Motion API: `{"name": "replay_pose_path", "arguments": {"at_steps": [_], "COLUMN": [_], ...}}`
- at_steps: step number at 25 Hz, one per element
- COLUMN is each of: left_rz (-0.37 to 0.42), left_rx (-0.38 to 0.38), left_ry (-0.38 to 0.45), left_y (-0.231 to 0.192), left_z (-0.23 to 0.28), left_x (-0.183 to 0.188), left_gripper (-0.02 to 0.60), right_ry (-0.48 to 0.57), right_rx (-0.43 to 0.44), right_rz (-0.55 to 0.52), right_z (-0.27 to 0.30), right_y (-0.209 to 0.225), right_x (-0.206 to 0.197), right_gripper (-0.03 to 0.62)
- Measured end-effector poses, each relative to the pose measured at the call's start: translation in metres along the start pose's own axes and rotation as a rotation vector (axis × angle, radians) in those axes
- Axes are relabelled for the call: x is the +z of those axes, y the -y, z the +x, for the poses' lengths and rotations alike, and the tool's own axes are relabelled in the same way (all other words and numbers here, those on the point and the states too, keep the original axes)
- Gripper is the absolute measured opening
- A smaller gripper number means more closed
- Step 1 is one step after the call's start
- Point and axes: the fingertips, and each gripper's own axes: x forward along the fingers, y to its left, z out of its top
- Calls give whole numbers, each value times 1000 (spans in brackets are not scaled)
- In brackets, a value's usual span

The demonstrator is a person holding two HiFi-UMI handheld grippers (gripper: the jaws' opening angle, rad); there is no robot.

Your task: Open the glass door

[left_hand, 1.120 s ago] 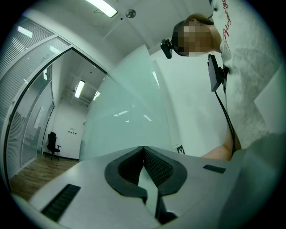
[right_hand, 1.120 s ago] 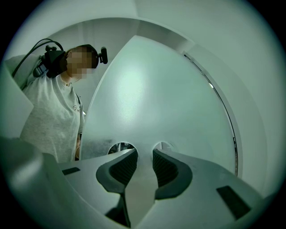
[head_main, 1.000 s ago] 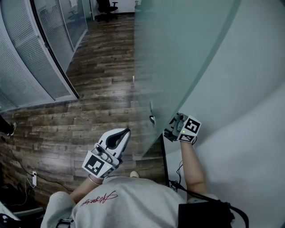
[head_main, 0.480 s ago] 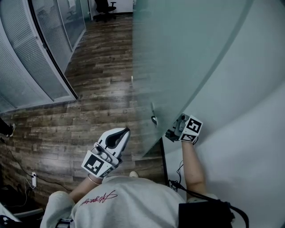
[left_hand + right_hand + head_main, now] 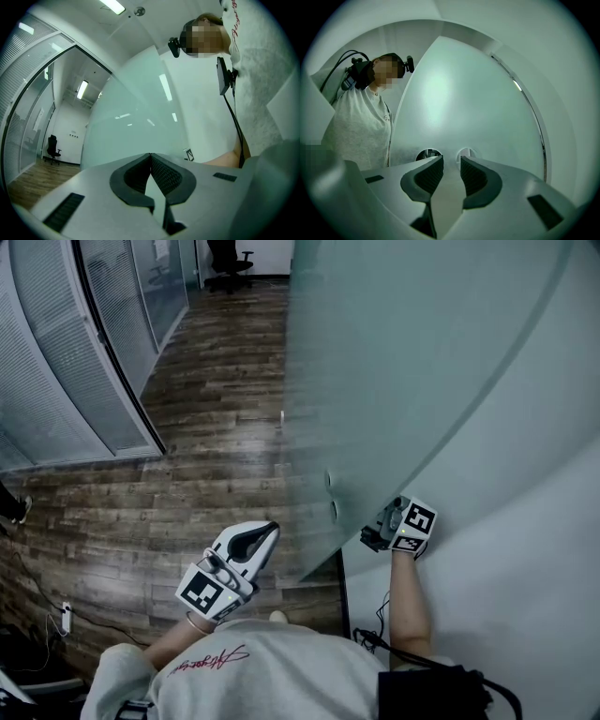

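The frosted glass door (image 5: 394,362) stands swung open, its lower corner near my feet. Two round handle fittings (image 5: 331,495) show through the glass. My right gripper (image 5: 367,538) is at the door's near face beside those fittings. In the right gripper view its jaws (image 5: 451,158) are parted and opening, nothing is gripped between them, and the two round fittings (image 5: 428,153) lie just beyond the tips. My left gripper (image 5: 272,526) hangs over the wooden floor left of the door's edge; its jaws (image 5: 150,154) are shut on nothing.
A white wall (image 5: 525,549) runs along the right behind the door. At the left, a glass partition with blinds (image 5: 66,362) borders the wood floor (image 5: 216,427). An office chair (image 5: 228,257) stands far down the corridor. A cable and plug (image 5: 66,610) lie at the lower left.
The head view has shifted slightly, so door, fittings and right gripper sit a little lower and to the right. Both grippers keep their places relative to the door.
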Motion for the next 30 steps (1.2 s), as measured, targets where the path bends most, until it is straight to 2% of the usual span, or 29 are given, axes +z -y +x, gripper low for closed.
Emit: {"name": "replay_pose_path", "arguments": {"at_steps": [3, 6, 10, 13, 19, 30], "left_rz": [-3, -6, -15, -24, -55, -86], "left_rx": [-9, -29, -70, -112, -215, -393], "left_ry": [5, 31, 25, 12, 39, 17], "left_y": [-4, -6, -7, -6, 0, 16], "left_z": [1, 8, 14, 11, 14, -1], "left_x": [5, 7, -1, -2, 7, 9], "left_gripper": [12, 12, 12, 12, 12, 12], "right_ry": [20, 81, 93, 101, 82, 60], "right_rx": [-66, -168, -280, -371, -563, -761], "right_rz": [-18, -41, -88, -100, -116, -180], "right_z": [-8, -26, -45, -54, -78, -78], "right_y": [4, 14, 14, 1, -31, -93], "right_x": [5, 16, 17, 15, 9, 22], "right_gripper": [104, 50, 34, 31, 31, 31]}}
